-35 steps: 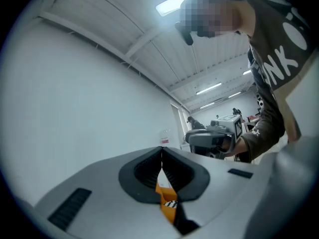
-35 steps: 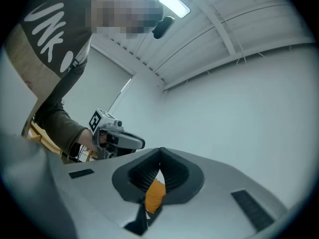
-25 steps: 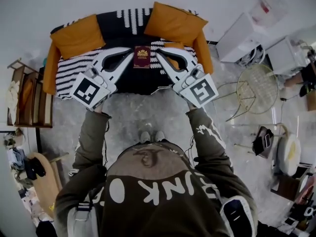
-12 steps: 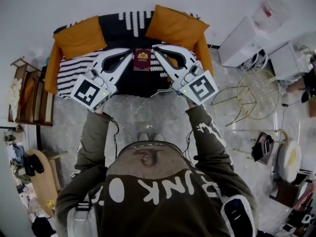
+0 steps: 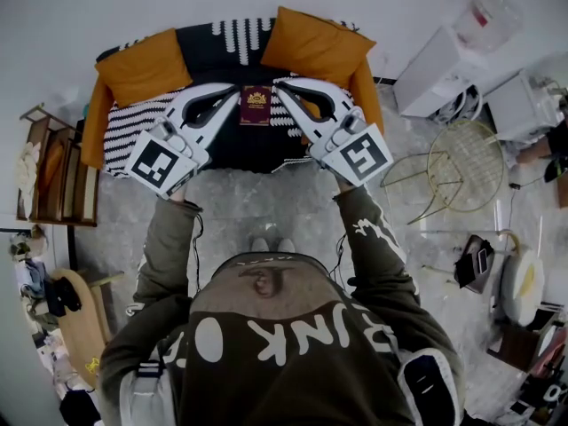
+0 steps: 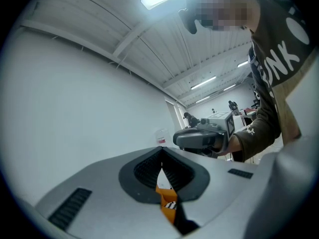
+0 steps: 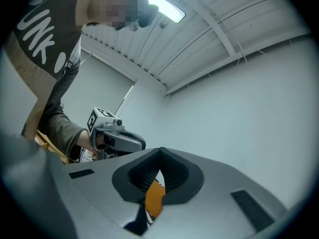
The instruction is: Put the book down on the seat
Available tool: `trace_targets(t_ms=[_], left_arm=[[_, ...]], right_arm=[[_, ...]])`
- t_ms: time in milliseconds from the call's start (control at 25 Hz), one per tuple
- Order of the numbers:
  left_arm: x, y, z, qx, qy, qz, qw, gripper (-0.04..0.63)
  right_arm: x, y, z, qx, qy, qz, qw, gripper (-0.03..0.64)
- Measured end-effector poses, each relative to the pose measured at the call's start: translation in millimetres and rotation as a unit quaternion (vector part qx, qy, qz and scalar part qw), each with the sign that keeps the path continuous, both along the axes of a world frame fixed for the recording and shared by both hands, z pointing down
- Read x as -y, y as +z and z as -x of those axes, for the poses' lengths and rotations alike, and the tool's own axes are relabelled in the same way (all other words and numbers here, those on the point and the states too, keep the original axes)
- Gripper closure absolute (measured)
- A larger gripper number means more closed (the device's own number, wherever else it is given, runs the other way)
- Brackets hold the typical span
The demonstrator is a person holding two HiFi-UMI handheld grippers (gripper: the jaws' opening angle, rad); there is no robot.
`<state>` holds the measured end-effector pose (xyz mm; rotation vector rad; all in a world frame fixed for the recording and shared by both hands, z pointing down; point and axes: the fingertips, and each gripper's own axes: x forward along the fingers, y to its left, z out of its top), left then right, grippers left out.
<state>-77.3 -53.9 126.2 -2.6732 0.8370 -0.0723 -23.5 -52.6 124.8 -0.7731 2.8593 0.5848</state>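
A maroon book (image 5: pixel 256 105) with a gold emblem lies face up over the sofa seat (image 5: pixel 222 147), which has a black and white striped cover. My left gripper (image 5: pixel 236 90) sits just left of the book and my right gripper (image 5: pixel 279 85) just right of it, tips flanking its upper corners. Whether the tips touch the book I cannot tell. In the left gripper view the left gripper (image 6: pixel 161 168) has its jaws closed together with nothing between them. The right gripper (image 7: pixel 159 165) looks the same in its own view. Neither gripper view shows the book.
Two orange cushions (image 5: pixel 142 65) (image 5: pixel 315 41) lean on the sofa back. A gold wire chair (image 5: pixel 461 162) and white boxes (image 5: pixel 435 65) stand to the right, and a wooden shelf (image 5: pixel 49 180) stands to the left. The person's shoes (image 5: pixel 266 236) are on the marbled floor.
Both grippers have edged slightly toward the sofa back. The book stays between their tips.
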Motion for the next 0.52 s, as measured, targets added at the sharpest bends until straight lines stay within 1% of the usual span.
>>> trace_targets(t_ms=[520], left_arm=[[0.4,0.0,0.3,0.001,-0.002,-0.002,1.0,0.592]], right_arm=[[3.2,1.7,-0.6,-0.001,0.002,0.001,1.0,0.607]])
